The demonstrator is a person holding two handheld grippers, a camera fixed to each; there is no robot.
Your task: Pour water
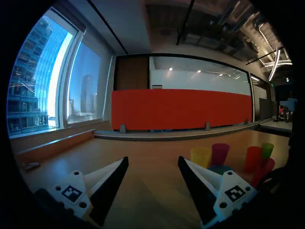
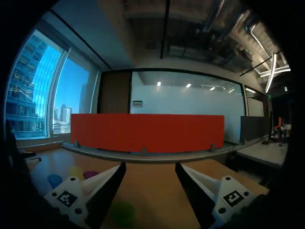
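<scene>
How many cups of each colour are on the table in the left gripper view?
Yellow cup: 1
Pink cup: 1
Blue cup: 1
Green cup: 1
Red cups: 2
Total: 6 cups

1. Daylight pours in through the tall window (image 1: 38,87) at the left of the left gripper view, one pane blown out white.
2. The room itself sits dim; ceiling light strips (image 1: 275,65) glow thin and sharp at upper right.
3. A soft sheen lies on the wooden table (image 1: 152,152), brighter towards the window.
4. Fisheye bending curves the window frames and the red panel (image 1: 179,108).
5. In the right gripper view, a green cup (image 2: 122,212) low down is a soft blur, and the edges sink near-black.
</scene>
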